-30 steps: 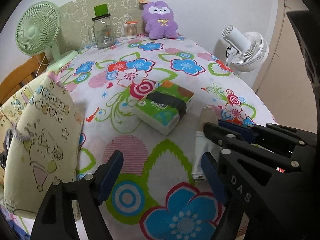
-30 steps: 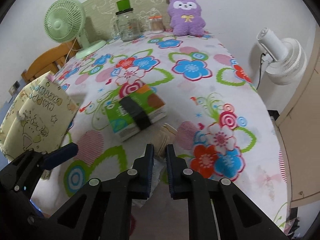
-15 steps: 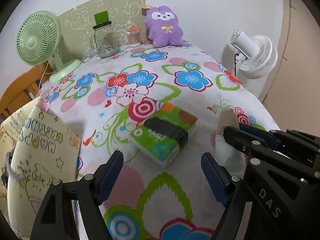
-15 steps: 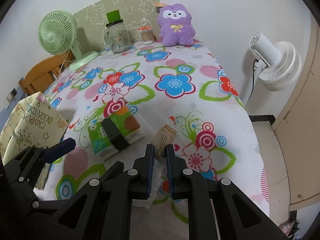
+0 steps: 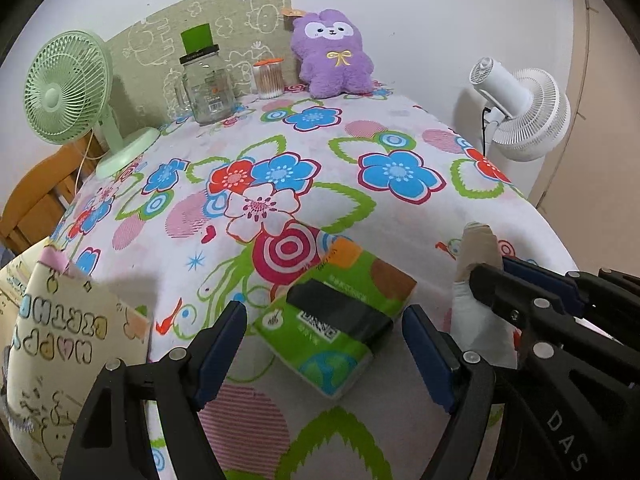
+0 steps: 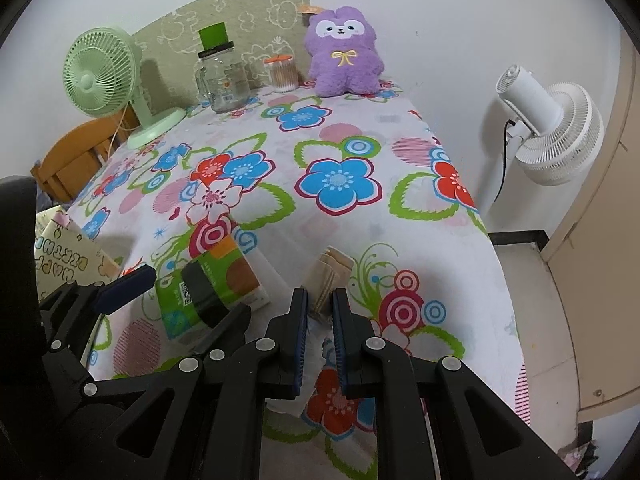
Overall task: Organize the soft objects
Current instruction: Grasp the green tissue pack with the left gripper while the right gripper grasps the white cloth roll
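Both grippers have travelled across the worktop [image 5: 400, 128] since the earlier frame: in the left wrist view the tissue pack [image 5: 340, 320], formerly ahead of the jaws, now sits between and just beyond them, and the patterned bag [image 5: 60, 352] lies lower at the left edge.

Left gripper [image 5: 324, 356]: jaws released and spread wide, flanking the near end of the tissue pack; no pad presses on it. The pack is a soft green packet with orange and brown patches, a blue globe print and a dark band across its middle, lying flat on the flowered cloth near the front edge of the worktop.

Right gripper [image 6: 320, 320]: jaws clenched on a folded cloth item [image 6: 326, 276], beige and ribbed at the far end, white nearer the pads. In the left wrist view the same item [image 5: 476, 248] sticks out beyond the right gripper's fingers [image 5: 520, 296], just to the right of the tissue pack. Whether it rests on the cloth or is lifted clear cannot be told.

Surroundings: a purple plush toy [image 6: 344, 52] stands at the far edge against the wall, well apart from both grippers. Beside it are a small jar with an orange lid [image 6: 283, 74], a glass jar [image 6: 222, 80] topped by a green block, and a green desk fan [image 6: 104, 80]. A white fan [image 6: 556, 136] stands off the worktop to the right. The right gripper crowds the left gripper's right side.
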`<control>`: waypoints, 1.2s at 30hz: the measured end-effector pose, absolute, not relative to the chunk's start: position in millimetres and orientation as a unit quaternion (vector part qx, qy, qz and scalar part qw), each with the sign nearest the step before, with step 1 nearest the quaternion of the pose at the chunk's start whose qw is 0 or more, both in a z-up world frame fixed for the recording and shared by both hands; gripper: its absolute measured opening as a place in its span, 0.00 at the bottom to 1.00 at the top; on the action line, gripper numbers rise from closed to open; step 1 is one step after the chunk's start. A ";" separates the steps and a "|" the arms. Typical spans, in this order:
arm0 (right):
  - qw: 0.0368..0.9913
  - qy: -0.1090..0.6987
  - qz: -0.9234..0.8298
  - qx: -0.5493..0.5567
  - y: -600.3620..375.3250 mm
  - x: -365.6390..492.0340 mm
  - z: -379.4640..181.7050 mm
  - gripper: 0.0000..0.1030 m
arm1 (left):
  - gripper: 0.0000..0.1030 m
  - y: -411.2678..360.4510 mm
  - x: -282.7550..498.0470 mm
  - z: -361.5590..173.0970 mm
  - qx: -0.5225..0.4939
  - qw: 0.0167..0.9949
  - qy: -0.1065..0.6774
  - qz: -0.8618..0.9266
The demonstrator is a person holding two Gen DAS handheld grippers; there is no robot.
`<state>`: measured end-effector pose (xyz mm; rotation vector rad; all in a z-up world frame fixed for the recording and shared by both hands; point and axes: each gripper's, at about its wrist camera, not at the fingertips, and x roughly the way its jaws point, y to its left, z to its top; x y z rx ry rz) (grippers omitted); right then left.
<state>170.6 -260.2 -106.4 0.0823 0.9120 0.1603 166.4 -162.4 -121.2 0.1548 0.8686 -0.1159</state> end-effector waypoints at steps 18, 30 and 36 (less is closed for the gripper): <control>0.874 0.473 0.090 0.067 -257.0 184.3 -121.5 0.23 | 0.67 -156.8 167.0 -128.5 0.068 0.896 0.434 -0.066; 0.871 0.479 0.089 0.065 -245.7 168.9 -124.5 0.45 | 0.66 -134.5 143.6 -128.5 0.053 0.895 0.441 -0.041; 0.873 0.479 0.076 0.048 -238.4 160.3 -124.5 0.36 | 0.66 -130.5 132.6 -128.0 0.055 0.895 0.441 -0.040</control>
